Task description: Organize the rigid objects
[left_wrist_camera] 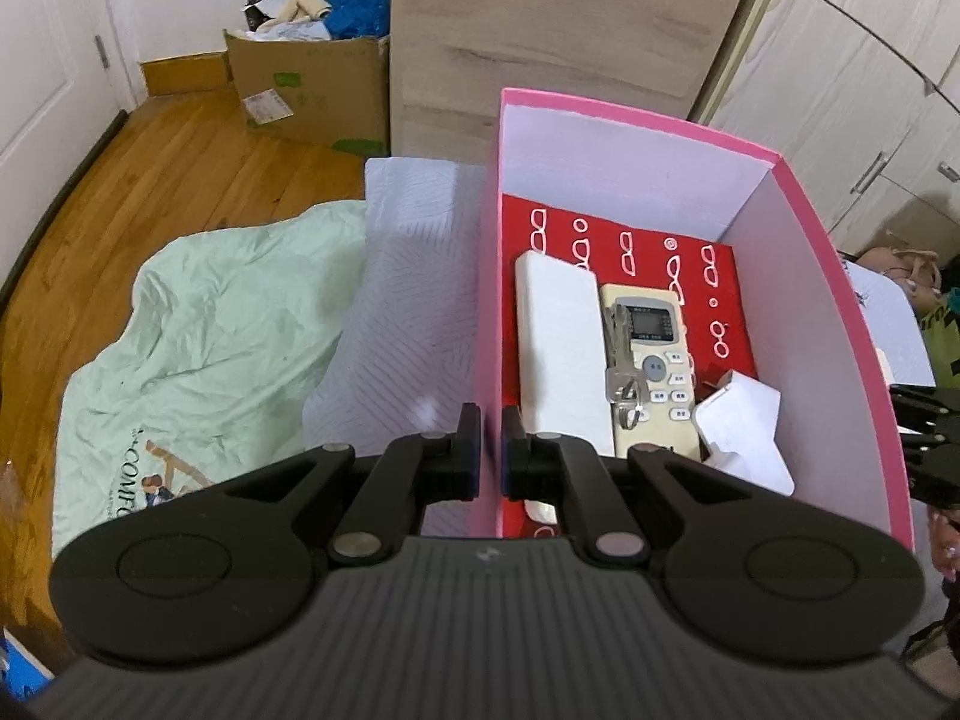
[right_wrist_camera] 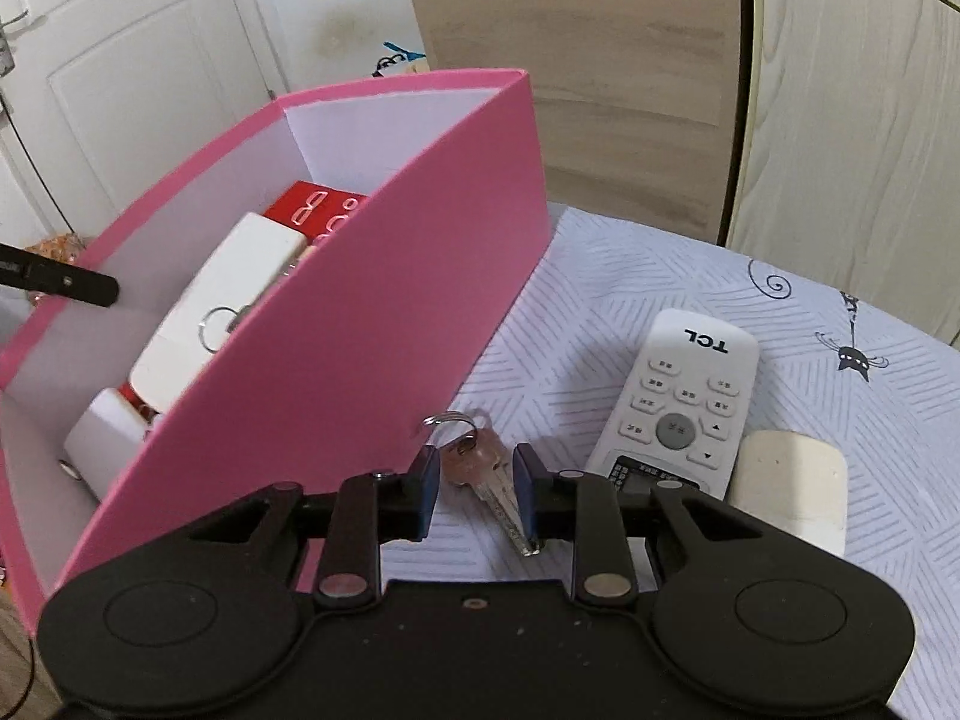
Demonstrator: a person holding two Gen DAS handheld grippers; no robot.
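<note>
A pink box (left_wrist_camera: 834, 324) stands on the bed; it also shows in the right wrist view (right_wrist_camera: 372, 324). Inside it lie a white flat case (left_wrist_camera: 558, 348), a cream remote (left_wrist_camera: 654, 360) with keys (left_wrist_camera: 624, 384) on it, and a small white box (left_wrist_camera: 744, 426). My left gripper (left_wrist_camera: 491, 444) is shut on the box's left wall. My right gripper (right_wrist_camera: 474, 480) is open, its fingers either side of a key on a ring (right_wrist_camera: 486, 468) lying on the bedsheet beside the box. A white TCL remote (right_wrist_camera: 678, 402) and a cream block (right_wrist_camera: 792, 486) lie to the right.
A green quilt (left_wrist_camera: 210, 348) lies left of the box. A cardboard carton (left_wrist_camera: 312, 84) stands on the wooden floor. A wooden headboard (right_wrist_camera: 576, 60) and wardrobe doors (left_wrist_camera: 870, 90) rise behind the bed.
</note>
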